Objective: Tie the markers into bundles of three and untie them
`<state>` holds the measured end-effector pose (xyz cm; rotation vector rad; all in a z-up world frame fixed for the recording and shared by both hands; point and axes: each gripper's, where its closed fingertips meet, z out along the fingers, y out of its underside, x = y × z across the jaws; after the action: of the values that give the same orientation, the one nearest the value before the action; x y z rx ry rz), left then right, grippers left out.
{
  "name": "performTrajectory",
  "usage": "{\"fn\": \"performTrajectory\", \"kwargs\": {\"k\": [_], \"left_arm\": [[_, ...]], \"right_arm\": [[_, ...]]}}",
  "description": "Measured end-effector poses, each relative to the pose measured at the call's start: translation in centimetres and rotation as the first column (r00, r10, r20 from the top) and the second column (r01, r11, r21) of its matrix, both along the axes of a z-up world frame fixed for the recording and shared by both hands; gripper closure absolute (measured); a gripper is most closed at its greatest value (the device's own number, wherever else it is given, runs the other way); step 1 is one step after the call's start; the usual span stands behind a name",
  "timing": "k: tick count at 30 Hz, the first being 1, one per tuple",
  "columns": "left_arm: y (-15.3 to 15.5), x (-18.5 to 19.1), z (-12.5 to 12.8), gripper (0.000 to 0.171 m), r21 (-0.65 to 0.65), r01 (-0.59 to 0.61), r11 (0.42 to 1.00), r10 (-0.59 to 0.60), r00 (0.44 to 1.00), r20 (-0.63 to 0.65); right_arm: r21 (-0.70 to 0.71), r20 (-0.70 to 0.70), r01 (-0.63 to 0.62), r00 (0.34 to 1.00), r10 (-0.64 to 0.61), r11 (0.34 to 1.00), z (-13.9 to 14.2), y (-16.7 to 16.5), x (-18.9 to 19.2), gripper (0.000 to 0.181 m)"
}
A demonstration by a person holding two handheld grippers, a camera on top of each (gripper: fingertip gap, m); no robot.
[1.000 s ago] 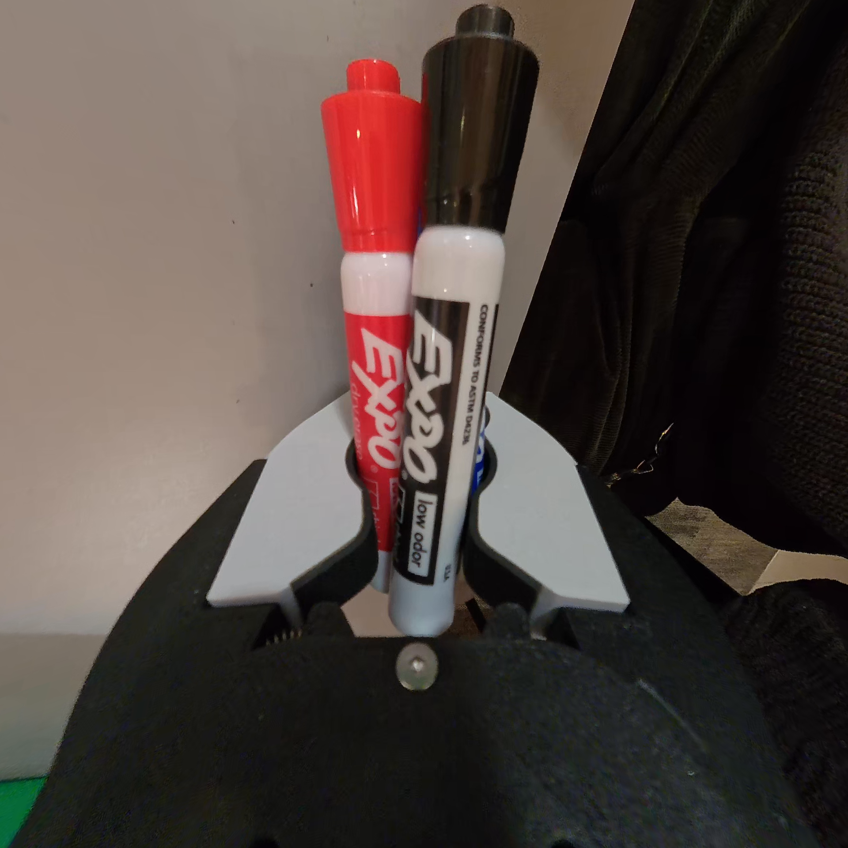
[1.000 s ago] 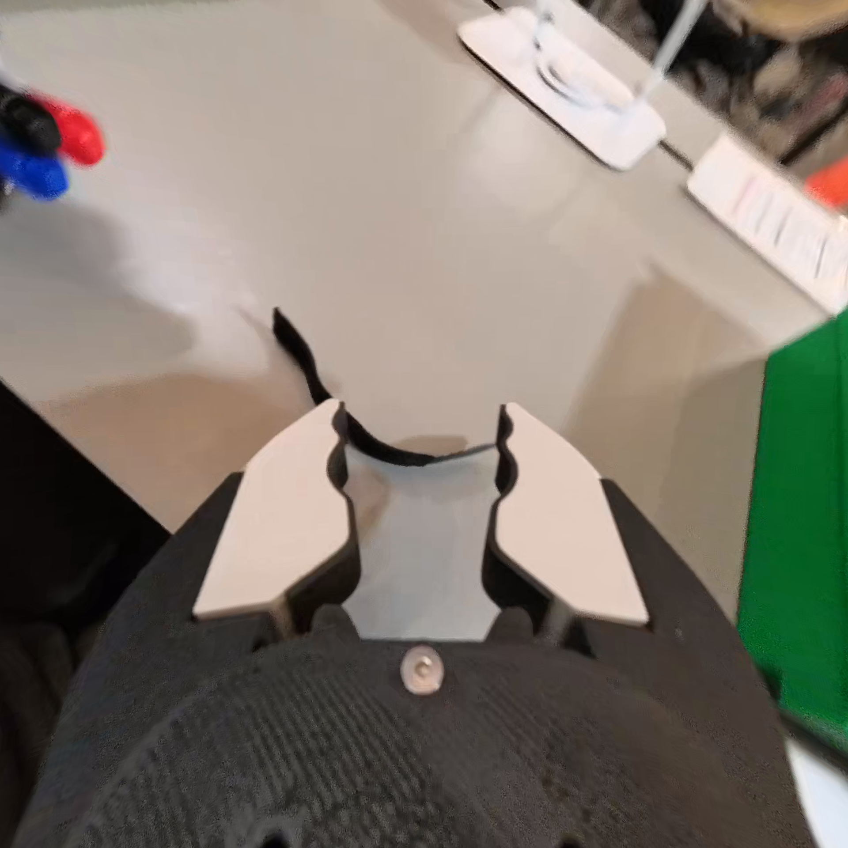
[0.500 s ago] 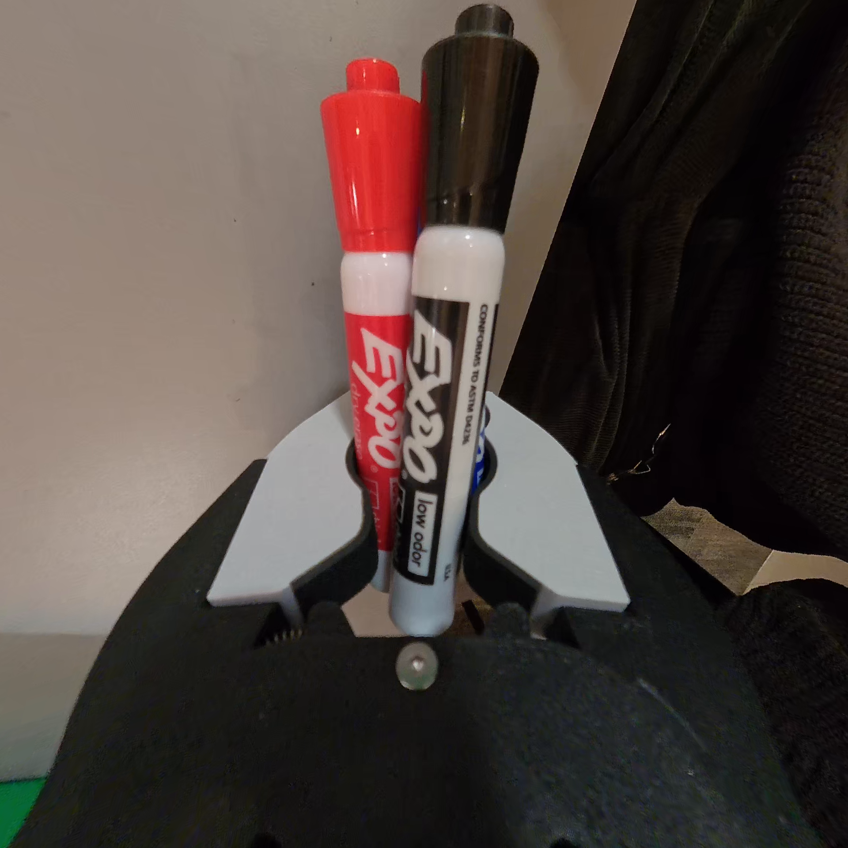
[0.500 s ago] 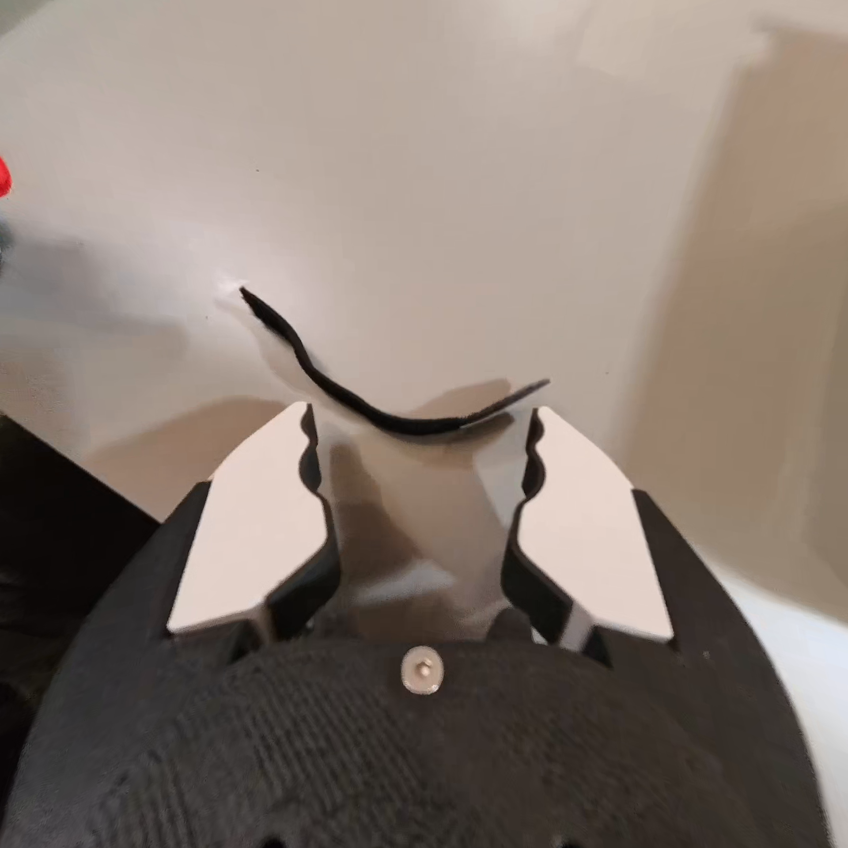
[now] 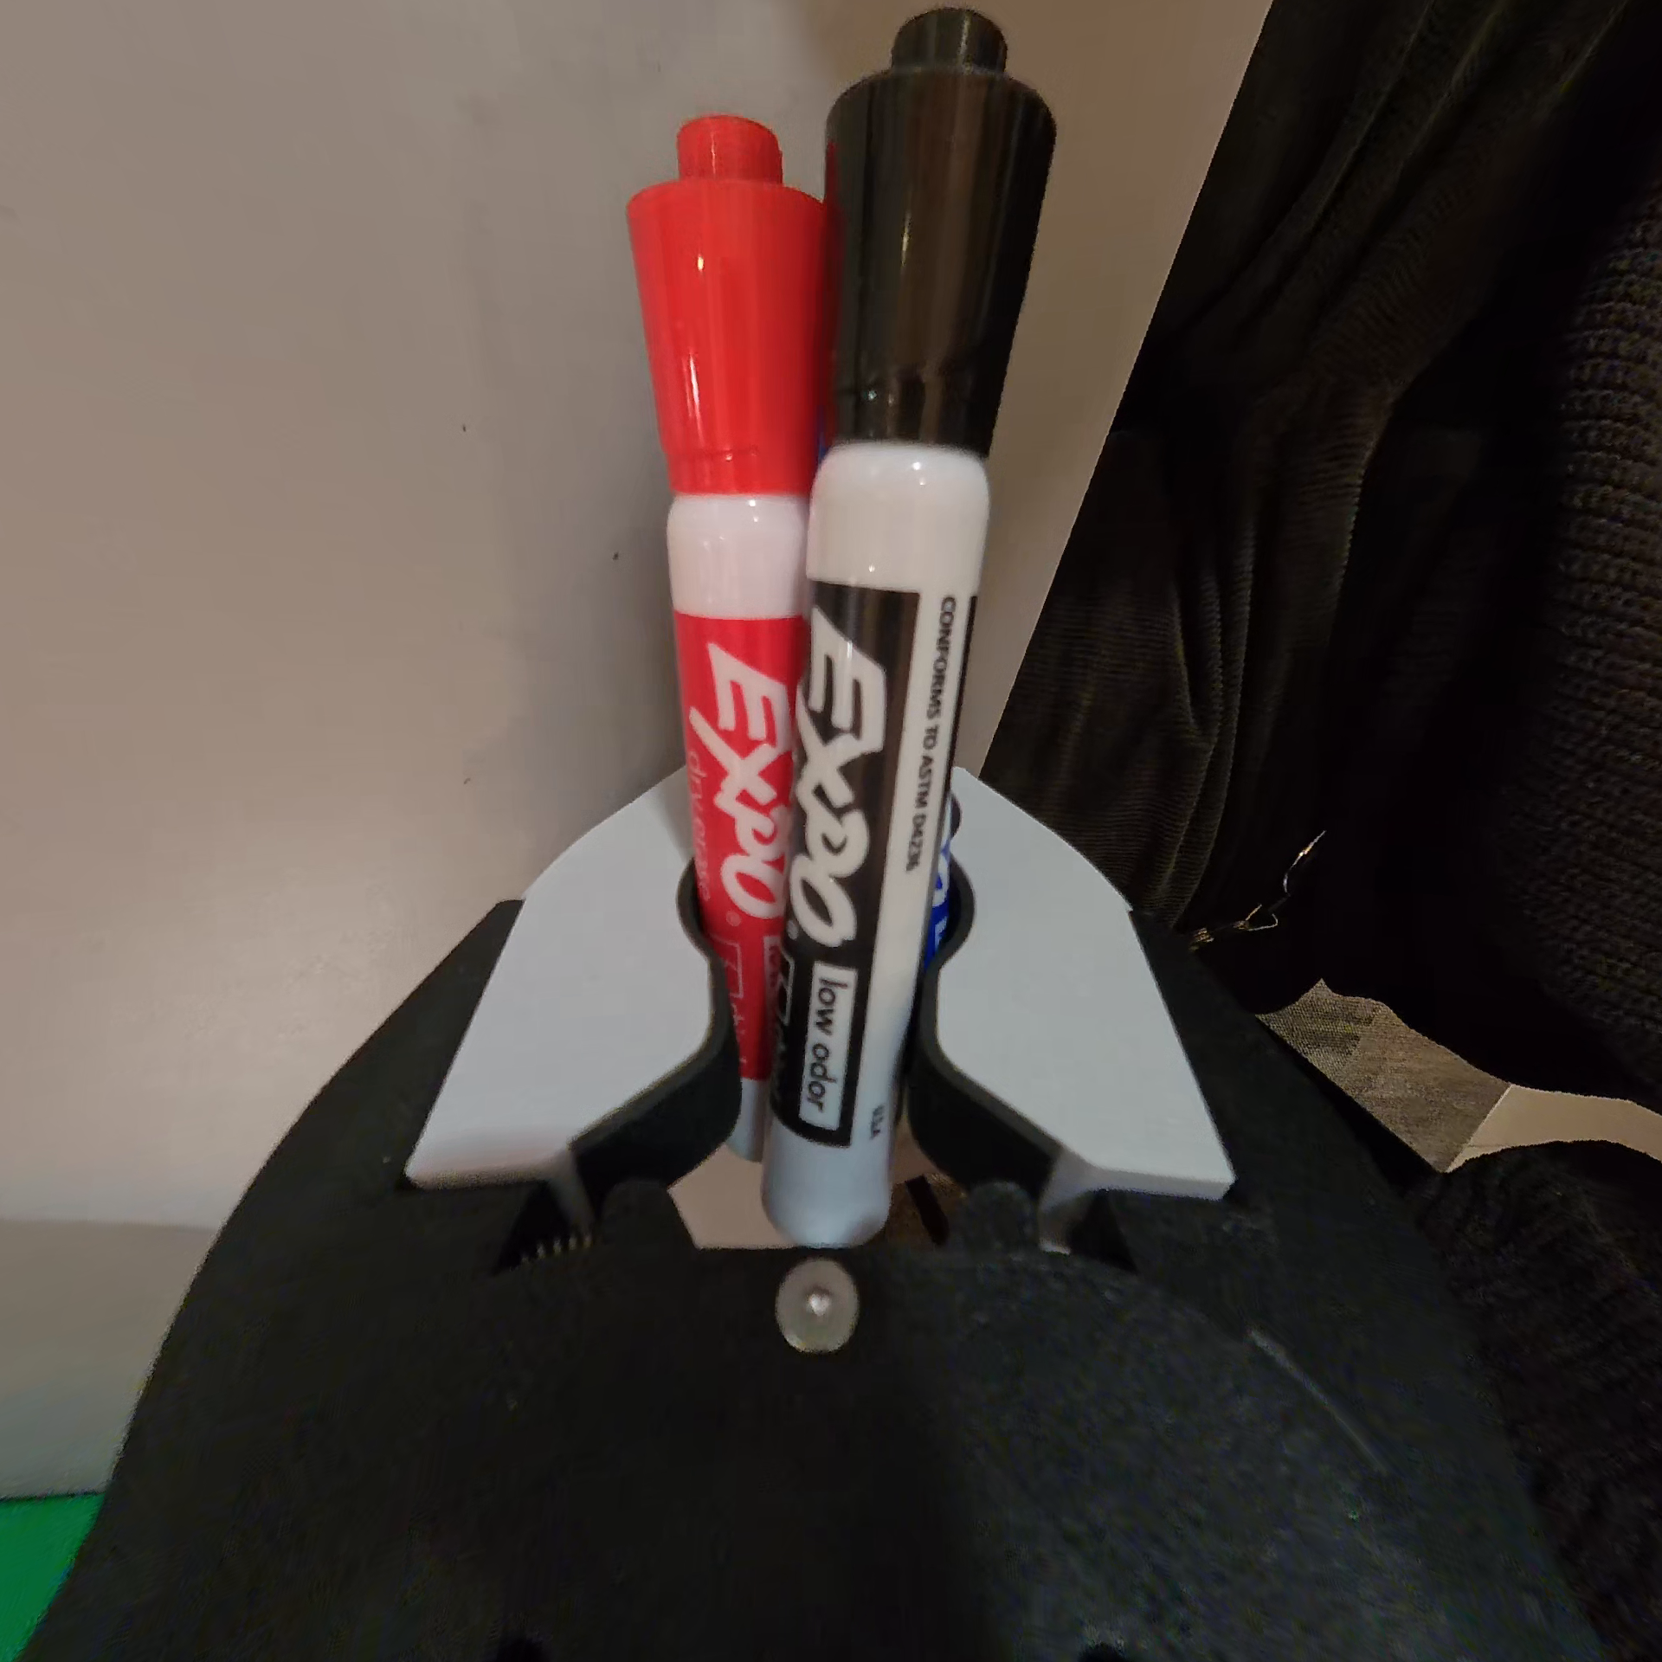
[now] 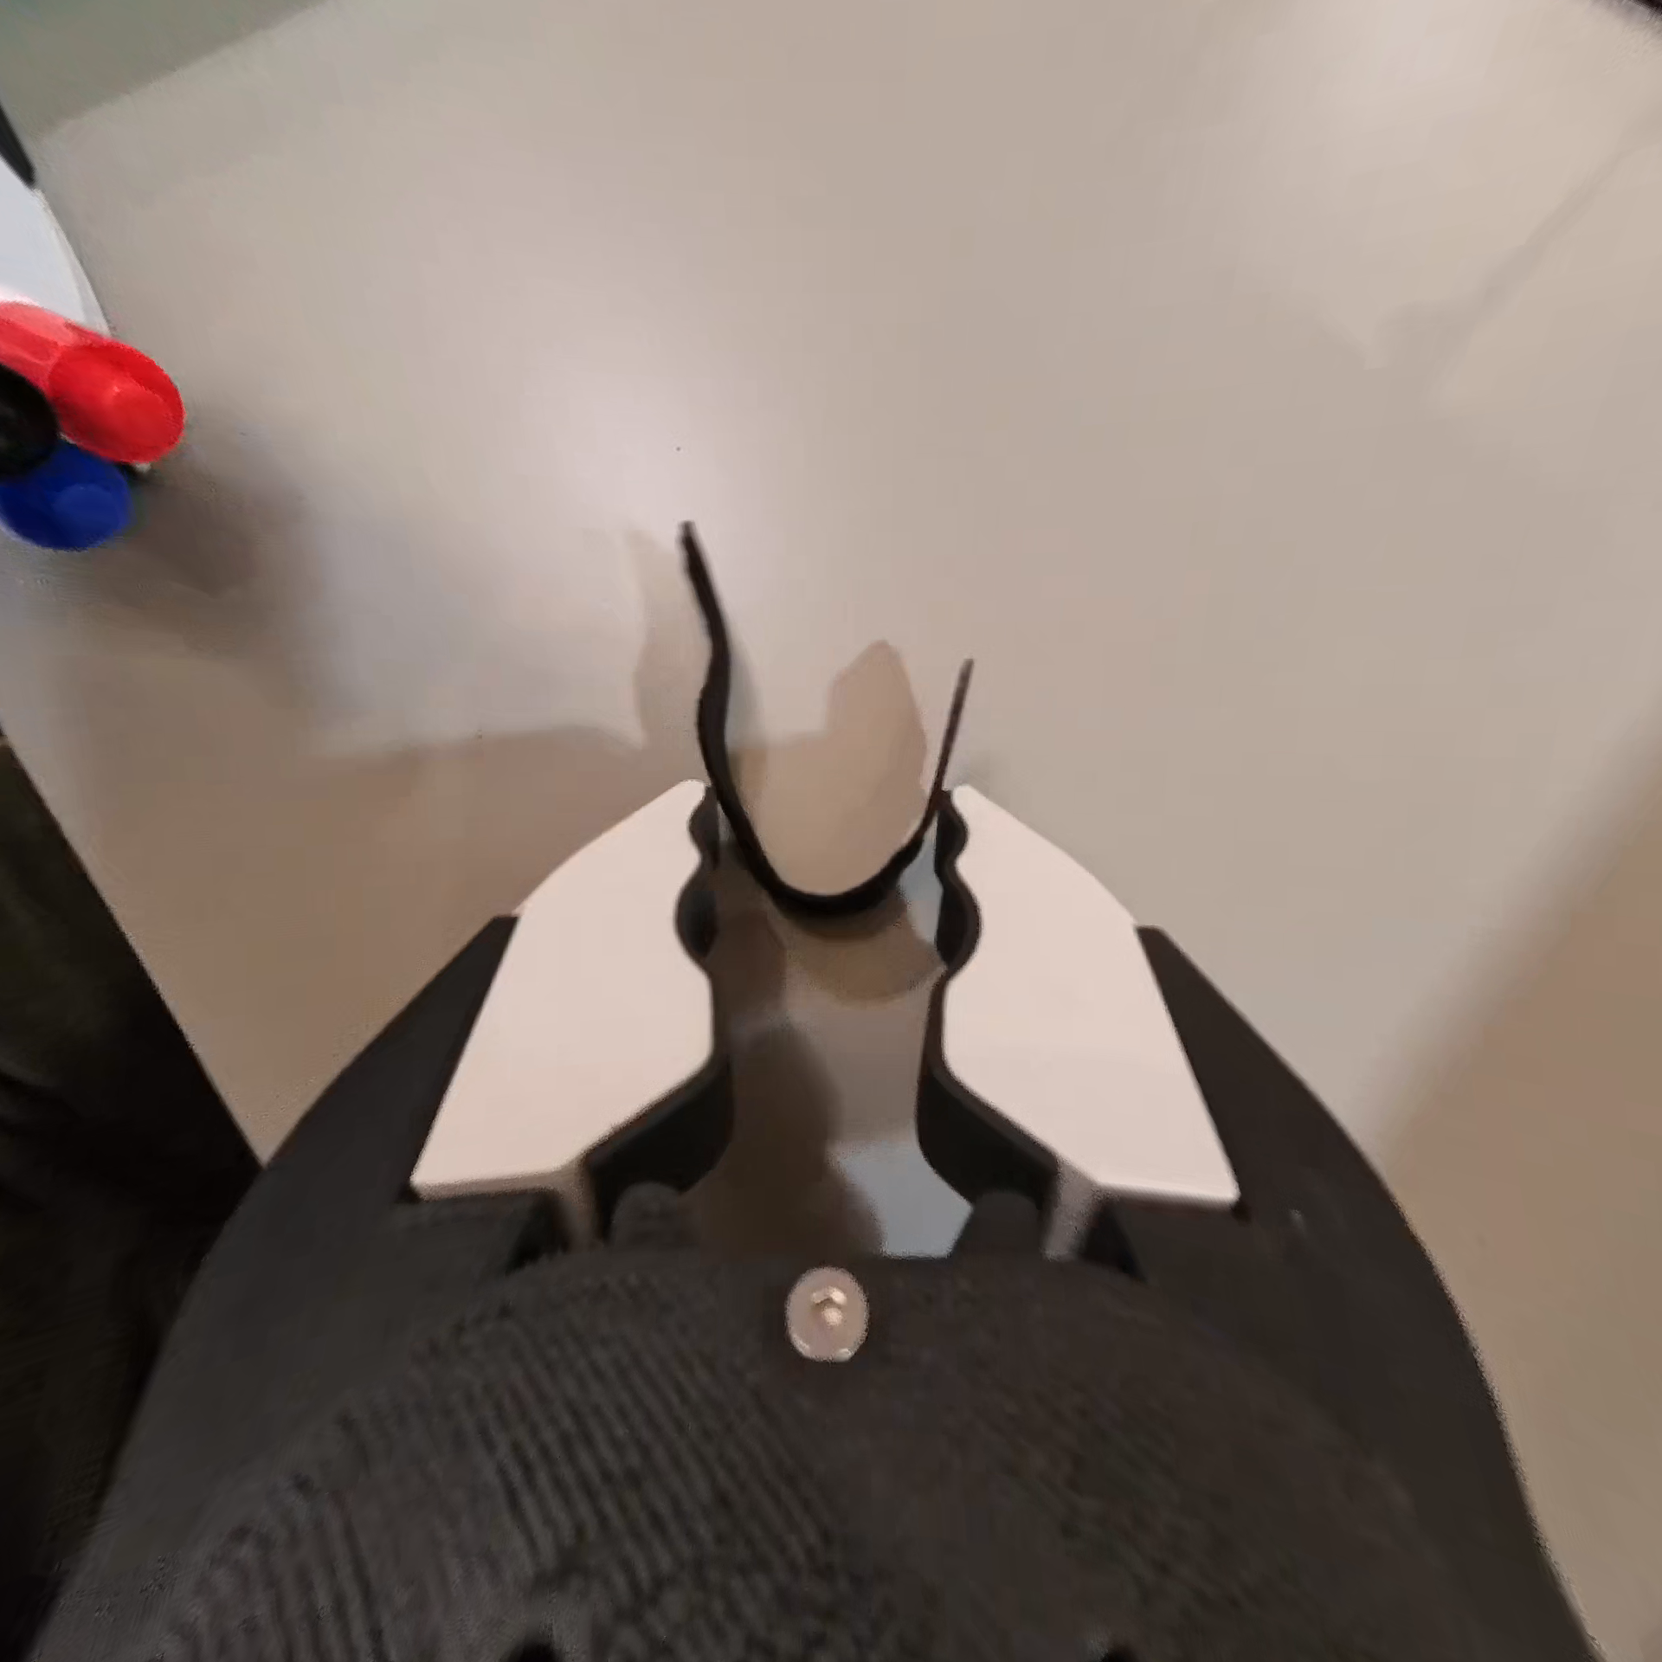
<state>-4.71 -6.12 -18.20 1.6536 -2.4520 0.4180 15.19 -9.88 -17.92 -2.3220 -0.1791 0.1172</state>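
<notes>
While the left gripper (image 5: 814,917) stays out of the tying work, it serves as holder: its fingers are clenched on three markers standing upright together.

- Red marker (image 5: 728,504), one, left of the group.
- Black marker (image 5: 890,629), one, nearest the camera.
- Blue marker (image 5: 937,886), one, mostly hidden behind the black; its cap shows at far left in the right wrist view.
- Black strap (image 6: 719,719), one, bent into a U on the grey table (image 6: 1079,360), its curve lying between the fingertips of the right gripper (image 6: 826,863), whose fingers are parted and not visibly pinching it.

Step in hand, by judgement: fetching the strap. Next move calls for closing on the strap, lifting it and carrying it left to the markers.
</notes>
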Motion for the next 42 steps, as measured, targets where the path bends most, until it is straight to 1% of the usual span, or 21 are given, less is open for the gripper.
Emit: {"fn": "performTrajectory", "kwargs": {"k": [2, 4, 7, 10, 13, 15, 19, 20, 22, 24, 26, 28, 31, 34, 35, 36, 38, 39, 41, 42], "left_arm": [[0.0, 0.0, 0.0, 0.126, 0.003, 0.0, 1.0, 0.0, 1.0, -0.002], [0.0, 0.0, 0.0, 0.126, 0.002, -0.001, 1.0, 0.001, 1.0, -0.002], [0.0, 0.0, 0.0, 0.126, -0.005, -0.003, 1.0, 0.003, 1.0, 0.001], [0.0, 0.0, 0.0, 0.126, -0.011, -0.005, 1.0, 0.005, 1.0, 0.002], [0.0, 0.0, 0.0, 0.126, -0.014, -0.006, 1.0, 0.007, 1.0, 0.003], [0.0, 0.0, 0.0, 0.126, -0.015, -0.007, 1.0, 0.007, 1.0, 0.004], [0.0, 0.0, 0.0, 0.126, -0.021, -0.008, 1.0, 0.008, 1.0, 0.005], [-0.1, 0.0, 0.0, 0.126, -0.022, -0.008, 1.0, 0.008, 1.0, 0.005], [-0.1, 0.0, 0.0, 0.126, -0.021, -0.008, 1.0, 0.008, 1.0, 0.005], [-0.1, 0.0, 0.0, 0.126, -0.019, -0.006, 1.0, 0.007, 1.0, 0.004], [-0.1, 0.0, 0.0, 0.126, -0.02, -0.007, 1.0, 0.007, 1.0, 0.004], [-0.1, 0.0, 0.0, 0.126, -0.023, -0.009, 1.0, 0.009, 1.0, 0.004], [-0.1, 0.0, 0.0, 0.126, -0.021, -0.009, 1.0, 0.009, 1.0, 0.004], [-0.1, 0.0, 0.0, 0.126, -0.02, -0.01, 1.0, 0.01, 1.0, 0.004], [-0.1, 0.0, 0.0, 0.126, -0.022, -0.01, 1.0, 0.01, 1.0, 0.005], [-0.1, 0.0, 0.0, 0.126, -0.024, -0.011, 1.0, 0.011, 1.0, 0.006], [-0.1, 0.0, 0.1, 0.126, -0.03, -0.013, 0.999, 0.013, 1.0, 0.006], [-0.1, 0.0, 0.1, 0.126, -0.031, -0.013, 0.999, 0.013, 1.0, 0.007], [-0.1, 0.0, 0.1, 0.126, -0.034, -0.013, 0.999, 0.013, 1.0, 0.008], [-0.1, 0.0, 0.1, 0.126, -0.034, -0.013, 0.999, 0.013, 1.0, 0.007]], "right_arm": [[-0.012, 0.037, -0.054, 0.998, 0.054, 0.999, -0.3, 0.3, -0.4, 0.142], [-0.009, 0.063, -0.076, 0.995, 0.076, 0.997, -0.3, 0.2, -0.7, 0.143], [0.015, 0.092, -0.101, 0.991, 0.099, 0.995, 0.0, 0.0, -1.0, 0.139], [-0.005, 0.11, -0.109, 0.988, 0.109, 0.994, -0.3, -0.4, -0.7, 0.133], [-0.034, 0.098, -0.192, 0.976, 0.195, 0.981, -0.4, -1.7, -1.4, 0.133], [-0.039, 0.099, -0.251, 0.962, 0.254, 0.967, 0.1, -2.8, -2.0, 0.133], [0.02, 0.135, -0.301, 0.946, 0.296, 0.953, 1.4, -3.9, -1.6, 0.132], [0.037, 0.129, -0.302, 0.947, 0.295, 0.953, 1.7, -4.0, -1.3, 0.13], [0.05, 0.07, -0.312, 0.949, 0.308, 0.949, 1.9, -4.4, -1.1, 0.13], [0.048, 0.011, -0.314, 0.949, 0.314, 0.948, 2.0, -4.8, -0.9, 0.127], [0.027, -0.013, -0.324, 0.946, 0.325, 0.946, 1.8, -5.4, -0.7, 0.124], [0.007, 0.015, -0.295, 0.955, 0.295, 0.955, 1.5, -5.5, 0.1, 0.119], [0.005, 0.041, -0.164, 0.986, 0.163, 0.986, 1.6, -5.0, 2.0, 0.107], [-0.019, 0.01, 0.015, 1.0, -0.015, 1.0, 2.0, -4.9, 3.5, 0.095], [-0.011, -0.016, 0.081, 0.997, -0.081, 0.997, 2.4, -4.9, 3.7, 0.095], [0.009, -0.06, 0.122, 0.991, -0.121, 0.992, 3.0, -4.8, 3.4, 0.095], [0.059, -0.141, 0.125, 0.983, -0.116, 0.99, 4.3, -4.9, 2.0, 0.089], [0.074, -0.144, 0.135, 0.982, -0.123, 0.988, 4.6, -5.0, 1.7, 0.088], [0.082, -0.092, 0.122, 0.989, -0.114, 0.989, 4.5, -5.5, 1.4, 0.087], [0.062, -0.052, 0.117, 0.992, -0.114, 0.991, 3.9, -5.8, 1.4, 0.086]]}}
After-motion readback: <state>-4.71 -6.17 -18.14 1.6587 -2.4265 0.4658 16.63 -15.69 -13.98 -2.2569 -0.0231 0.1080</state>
